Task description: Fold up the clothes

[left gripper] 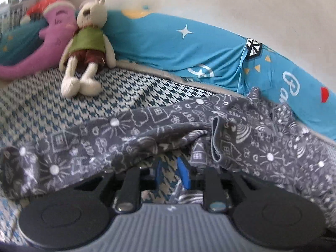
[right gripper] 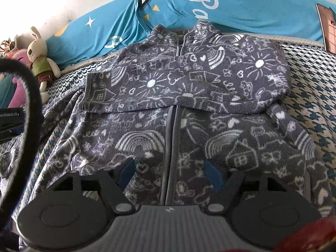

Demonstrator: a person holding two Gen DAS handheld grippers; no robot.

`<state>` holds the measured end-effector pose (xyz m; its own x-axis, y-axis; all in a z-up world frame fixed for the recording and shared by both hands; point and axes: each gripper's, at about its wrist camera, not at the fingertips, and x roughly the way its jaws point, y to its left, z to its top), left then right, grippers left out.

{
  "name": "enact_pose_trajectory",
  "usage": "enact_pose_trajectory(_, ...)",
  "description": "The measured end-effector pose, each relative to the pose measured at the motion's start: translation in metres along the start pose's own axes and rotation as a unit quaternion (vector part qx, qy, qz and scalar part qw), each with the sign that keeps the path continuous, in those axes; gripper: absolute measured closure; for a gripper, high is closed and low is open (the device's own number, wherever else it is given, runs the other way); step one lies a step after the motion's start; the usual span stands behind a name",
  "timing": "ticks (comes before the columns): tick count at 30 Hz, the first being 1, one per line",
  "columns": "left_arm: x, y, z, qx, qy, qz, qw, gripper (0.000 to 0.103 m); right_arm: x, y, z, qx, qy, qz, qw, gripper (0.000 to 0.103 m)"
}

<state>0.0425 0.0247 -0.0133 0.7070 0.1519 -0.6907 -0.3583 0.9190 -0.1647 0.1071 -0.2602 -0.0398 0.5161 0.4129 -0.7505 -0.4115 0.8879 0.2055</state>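
A grey fleece jacket (right gripper: 210, 130) with white doodles lies front up on the bed, zip (right gripper: 171, 138) closed. One sleeve (right gripper: 168, 84) is folded across its chest. My right gripper (right gripper: 170, 168) hovers open over the lower front, its blue pads (right gripper: 213, 174) either side of the zip. In the left wrist view the other sleeve (left gripper: 147, 138) is bunched and raised over my left gripper (left gripper: 171, 163). Its pads (left gripper: 183, 173) stand close together, and the fabric hides their tips. That gripper's body (right gripper: 9, 119) and a black cable (right gripper: 31, 105) show at the left of the right wrist view.
A houndstooth sheet (left gripper: 63, 109) covers the bed. A rabbit plush (left gripper: 88, 42) and a purple plush (left gripper: 52, 42) lean on a long blue pillow (left gripper: 178, 48) along the wall. A flat phone-like object (right gripper: 327, 29) stands at the far right.
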Motion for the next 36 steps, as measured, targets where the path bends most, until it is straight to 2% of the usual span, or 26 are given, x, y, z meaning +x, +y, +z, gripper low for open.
enact_pose_trajectory(5, 0.005, 0.013, -0.001, -0.012, 0.006, 0.069, 0.9975, 0.073, 0.002, 0.001, -0.001, -0.008, 0.002, -0.003, 1.0, 0.025)
enact_pose_trajectory(11, 0.003, 0.053, 0.0, -0.054, 0.012, 0.148, 0.9874, 0.069, 0.005, 0.007, -0.002, -0.027, 0.003, -0.011, 1.0, 0.02)
enact_pose_trajectory(18, -0.01, 0.1, -0.001, -0.113, -0.002, 0.228, 0.9671, 0.061, 0.007, 0.011, -0.004, -0.046, 0.002, -0.021, 0.999, 0.018)
enact_pose_trajectory(20, -0.016, 0.11, -0.001, -0.126, -0.012, 0.25, 0.9599, 0.053, 0.007, 0.011, -0.005, -0.048, 0.002, -0.022, 0.999, 0.018)
enact_pose_trajectory(24, -0.022, 0.132, -0.002, -0.15, -0.02, 0.286, 0.9461, 0.044, 0.008, 0.012, -0.006, -0.056, 0.002, -0.026, 0.998, 0.017)
enact_pose_trajectory(26, -0.02, 0.143, -0.004, -0.162, -0.014, 0.3, 0.9399, 0.033, 0.008, 0.013, -0.006, -0.059, 0.002, -0.028, 0.998, 0.016)
enact_pose_trajectory(29, -0.014, 0.155, -0.007, -0.179, -0.001, 0.303, 0.9361, 0.026, 0.008, 0.014, -0.006, -0.063, 0.002, -0.03, 0.998, 0.016)
enact_pose_trajectory(31, -0.007, 0.161, -0.01, -0.186, 0.015, 0.301, 0.9352, 0.026, 0.009, 0.015, -0.006, -0.065, 0.002, -0.032, 0.997, 0.015)
enact_pose_trajectory(33, -0.001, 0.167, -0.014, -0.199, 0.028, 0.295, 0.934, 0.028, 0.009, 0.015, -0.006, -0.067, 0.002, -0.034, 0.997, 0.015)
enact_pose_trajectory(35, 0.004, 0.17, -0.017, -0.209, 0.036, 0.287, 0.934, 0.042, 0.009, 0.015, -0.007, -0.068, 0.002, -0.035, 0.997, 0.015)
enact_pose_trajectory(36, 0.006, 0.171, -0.018, -0.21, 0.035, 0.285, 0.9347, 0.045, 0.009, 0.015, -0.007, -0.069, 0.002, -0.035, 0.997, 0.015)
